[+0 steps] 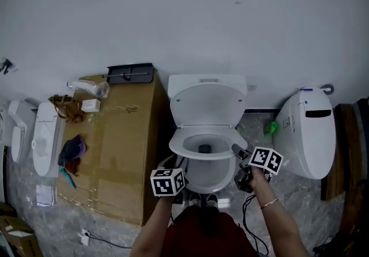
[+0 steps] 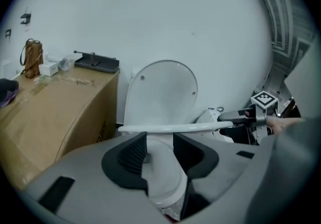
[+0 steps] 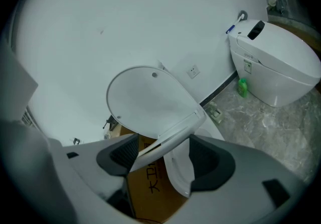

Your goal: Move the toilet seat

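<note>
The white toilet (image 1: pixel 203 176) stands against the wall with its lid (image 1: pixel 207 103) upright. The seat ring (image 1: pixel 202 139) is lifted a little off the bowl; it shows as a thin white bar (image 2: pixel 170 128) in the left gripper view. My left gripper (image 1: pixel 176 165) is at the bowl's front left, jaws wide, and the ring lies across its fingertips (image 2: pixel 136 140), not pinched. My right gripper (image 1: pixel 236 151) is at the ring's right edge. There the ring (image 3: pixel 170 135) runs slanted between wide-apart jaws, close to one finger (image 3: pixel 125 151).
A large cardboard box (image 1: pixel 115 152) stands directly left of the toilet, with a black tray (image 1: pixel 131 71), a bottle (image 1: pixel 86 86) and small items on it. A second toilet (image 1: pixel 308 132) and a green bottle (image 1: pixel 271 128) are on the right. Toilet parts (image 1: pixel 46 138) lie far left.
</note>
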A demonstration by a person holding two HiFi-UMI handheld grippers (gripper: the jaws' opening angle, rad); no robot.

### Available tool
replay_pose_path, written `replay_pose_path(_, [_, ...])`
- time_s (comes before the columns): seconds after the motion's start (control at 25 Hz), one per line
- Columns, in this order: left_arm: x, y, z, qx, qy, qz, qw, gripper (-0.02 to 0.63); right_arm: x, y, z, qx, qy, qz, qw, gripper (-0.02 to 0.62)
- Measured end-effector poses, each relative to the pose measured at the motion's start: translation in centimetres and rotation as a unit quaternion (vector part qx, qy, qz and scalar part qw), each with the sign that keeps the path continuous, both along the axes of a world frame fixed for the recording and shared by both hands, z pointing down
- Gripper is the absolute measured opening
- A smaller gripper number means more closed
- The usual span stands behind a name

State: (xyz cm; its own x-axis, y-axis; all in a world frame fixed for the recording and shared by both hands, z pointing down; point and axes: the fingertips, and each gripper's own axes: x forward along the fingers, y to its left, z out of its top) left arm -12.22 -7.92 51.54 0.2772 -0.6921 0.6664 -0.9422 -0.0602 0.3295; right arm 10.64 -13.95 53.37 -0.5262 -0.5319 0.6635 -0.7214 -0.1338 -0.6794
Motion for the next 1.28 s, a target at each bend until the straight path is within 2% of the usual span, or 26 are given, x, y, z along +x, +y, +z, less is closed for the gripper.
replay_pose_path(0.12, [-0.3,-1.1,-0.6,0.018,-0.019,0.007,0.9996,0.178,0.0,-0.9,-0.5,0.005,-0.016,0.013,1.000,0.305])
replay_pose_path(0.32, [-0.7,-3.3,-1.6,0.029,-0.027,0.003,0.9992,0.157,0.2,-2.5,-2.1,0.033,-0.067,0.039,0.996,0.305])
replay_pose_path(0.44, [-0.9,-4.7,-2.4,0.037,-0.027,-0.002,0.9989,0.153,0.5,-3.4,-3.4,0.065,-0.092,0.042,0.993,0.305])
replay_pose_path(0.6, [-1.3,-6.9,-3.2,0.051,-0.020,-0.011,0.9985,0.153,0.8,-4.5,-5.2,0.125,-0.093,0.023,0.988,0.302])
replay_pose_path(0.72, [-1.4,-8.5,-3.8,0.057,-0.020,-0.013,0.9980,0.152,0.5,-4.9,-6.1,0.152,-0.068,-0.005,0.986,0.298])
replay_pose_path(0.76, [-1.4,-9.0,-4.0,0.060,-0.021,-0.013,0.9979,0.152,0.4,-5.1,-6.5,0.165,-0.050,-0.013,0.985,0.279])
replay_pose_path(0.84, [-1.4,-10.0,-4.3,0.063,-0.024,-0.013,0.9976,0.152,0.1,-5.6,-7.2,0.193,-0.009,-0.032,0.981,0.173])
replay_pose_path(0.88, [-1.5,-10.3,-4.4,0.065,-0.026,-0.013,0.9975,0.152,-0.2,-5.9,-7.4,0.204,0.010,-0.044,0.978,0.149])
replay_pose_path(1.04, [-1.7,-11.7,-4.7,0.073,-0.029,-0.016,0.9968,0.150,-1.8,-7.4,-7.5,0.222,0.056,-0.076,0.970,0.121])
replay_pose_path(1.28, [-2.0,-13.8,-5.2,0.086,-0.041,-0.011,0.9954,0.140,-3.4,-10.3,-7.4,0.246,0.117,-0.092,0.958,0.089])
